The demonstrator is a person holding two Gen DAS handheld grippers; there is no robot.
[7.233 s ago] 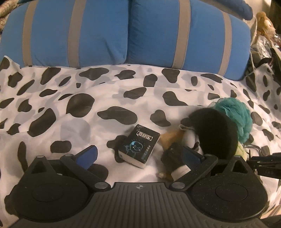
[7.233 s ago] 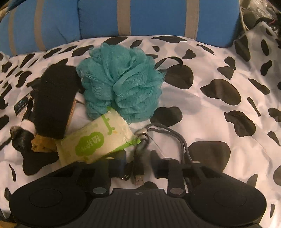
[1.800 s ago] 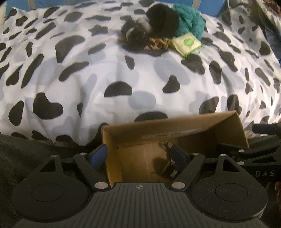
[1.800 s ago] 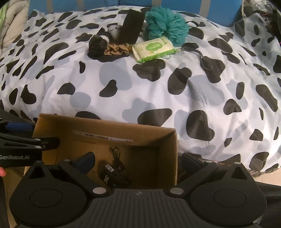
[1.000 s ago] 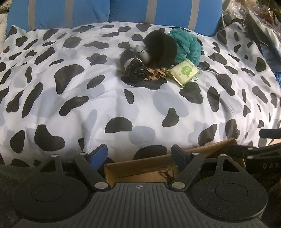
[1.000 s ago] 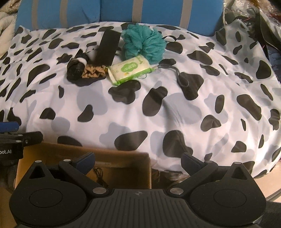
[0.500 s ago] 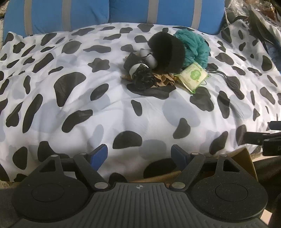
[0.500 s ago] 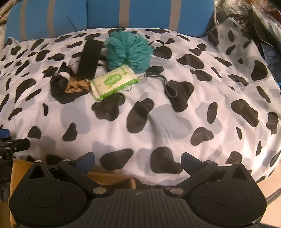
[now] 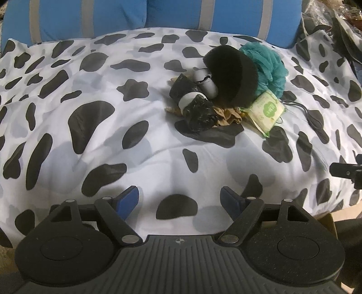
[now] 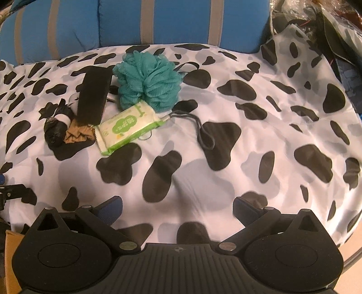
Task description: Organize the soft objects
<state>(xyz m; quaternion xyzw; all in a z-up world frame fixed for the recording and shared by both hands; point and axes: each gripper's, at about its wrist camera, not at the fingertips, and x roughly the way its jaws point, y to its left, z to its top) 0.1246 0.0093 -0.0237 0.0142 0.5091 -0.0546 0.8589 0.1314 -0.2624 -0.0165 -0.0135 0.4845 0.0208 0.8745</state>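
A pile of soft things lies on the cow-print bedspread (image 9: 90, 140): a teal bath pouf (image 9: 269, 65) (image 10: 148, 82), a black round sponge (image 9: 233, 74) (image 10: 94, 98), a green and white tissue pack (image 9: 265, 112) (image 10: 126, 126), a black bag roll with a white band (image 9: 194, 108) (image 10: 56, 127), a tan cloth (image 9: 228, 116) (image 10: 78, 134) and a white tube (image 9: 204, 80). My left gripper (image 9: 179, 197) and right gripper (image 10: 177, 207) are both open and empty, low over the near bedspread, well short of the pile.
A grey cord loop (image 10: 203, 133) lies right of the tissue pack. Blue striped pillows (image 10: 158, 20) line the back. A cardboard box corner (image 10: 9, 260) shows at the lower left of the right wrist view. Clutter sits at the far right (image 9: 339, 27).
Both grippers have moved forward from over the cardboard box toward the pile on the bed. The box has dropped almost out of view. Both stay open.
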